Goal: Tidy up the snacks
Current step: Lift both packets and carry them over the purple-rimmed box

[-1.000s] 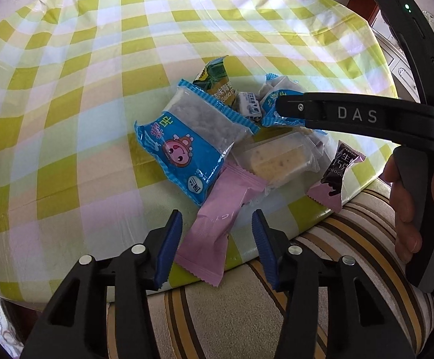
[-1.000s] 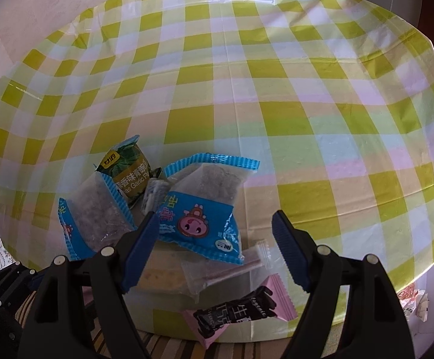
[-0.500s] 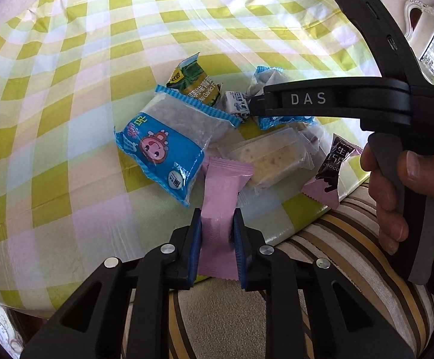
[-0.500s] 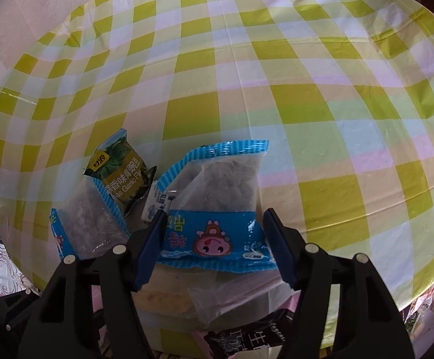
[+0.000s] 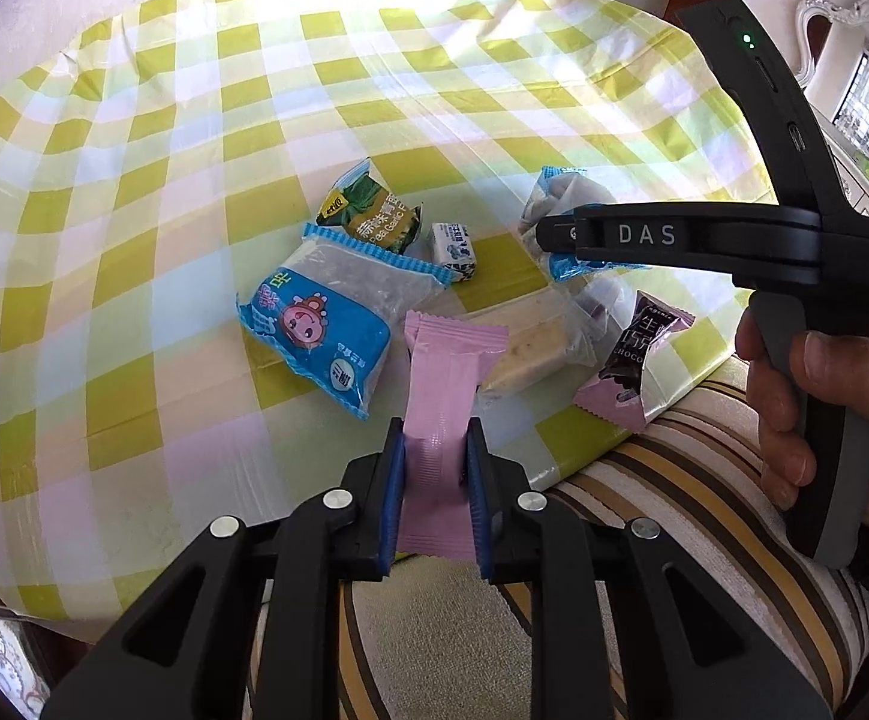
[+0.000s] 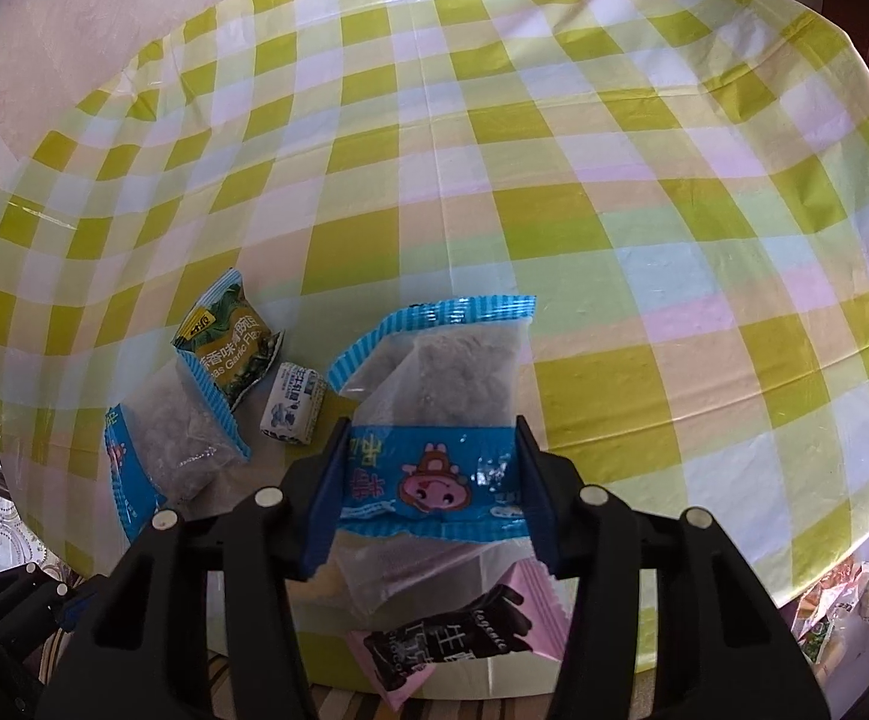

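We see the left gripper (image 5: pixel 434 483) clamped on the pink packet (image 5: pixel 443 396) at the surface's (image 6: pixel 554 180) near edge. The right gripper (image 6: pixel 431 492), jaws just closing, squeezes the blue packet (image 6: pixel 434 420), hiding snacks beneath.

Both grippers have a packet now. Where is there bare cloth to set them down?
Bare: the whole far checked tablecloth beyond the green garlic-pea packet, and its right side past the blue packet in the right gripper. Crowded: the near edge, around the pink packet and chocolate packet.
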`<state>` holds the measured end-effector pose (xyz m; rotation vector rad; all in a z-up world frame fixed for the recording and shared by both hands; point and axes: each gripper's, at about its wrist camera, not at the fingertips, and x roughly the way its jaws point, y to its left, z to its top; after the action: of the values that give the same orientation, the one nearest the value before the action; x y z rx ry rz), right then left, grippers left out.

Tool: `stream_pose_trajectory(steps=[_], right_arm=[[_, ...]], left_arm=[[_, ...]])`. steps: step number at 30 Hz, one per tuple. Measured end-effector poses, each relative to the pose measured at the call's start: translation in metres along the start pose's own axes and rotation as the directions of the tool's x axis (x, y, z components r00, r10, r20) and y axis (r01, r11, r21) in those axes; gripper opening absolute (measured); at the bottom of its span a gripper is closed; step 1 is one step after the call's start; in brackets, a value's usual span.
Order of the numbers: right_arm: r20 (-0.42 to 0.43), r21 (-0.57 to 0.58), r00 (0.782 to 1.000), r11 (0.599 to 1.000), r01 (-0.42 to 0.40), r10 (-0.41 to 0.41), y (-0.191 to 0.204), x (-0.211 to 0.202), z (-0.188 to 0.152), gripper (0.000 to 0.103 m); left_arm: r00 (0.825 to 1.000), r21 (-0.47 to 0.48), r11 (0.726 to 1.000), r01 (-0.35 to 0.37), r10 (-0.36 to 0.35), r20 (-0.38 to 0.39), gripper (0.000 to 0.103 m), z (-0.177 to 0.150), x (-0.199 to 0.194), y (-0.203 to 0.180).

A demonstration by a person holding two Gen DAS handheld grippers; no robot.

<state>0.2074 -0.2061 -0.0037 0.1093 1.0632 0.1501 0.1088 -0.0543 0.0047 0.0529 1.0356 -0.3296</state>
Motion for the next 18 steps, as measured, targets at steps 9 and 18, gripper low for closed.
stream_pose_trajectory(steps=[9,18], right_arm=[[0.056,0.003,0.998,1.000,0.015,-0.015,-0.013,-0.024,-0.005,0.051],[0.077,0.036,0.996,0.999,0.033,-0.036,-0.044,-0.050,-0.019,0.051]], left_arm=[[0.999,-0.013,1.000,-0.017,0.017,0.028,0.019,0.003,-0.010,-0.007],[0.999,0.043,0.999,0.010,-0.012,0.047,0.019,0.013,-0.014,-0.038]])
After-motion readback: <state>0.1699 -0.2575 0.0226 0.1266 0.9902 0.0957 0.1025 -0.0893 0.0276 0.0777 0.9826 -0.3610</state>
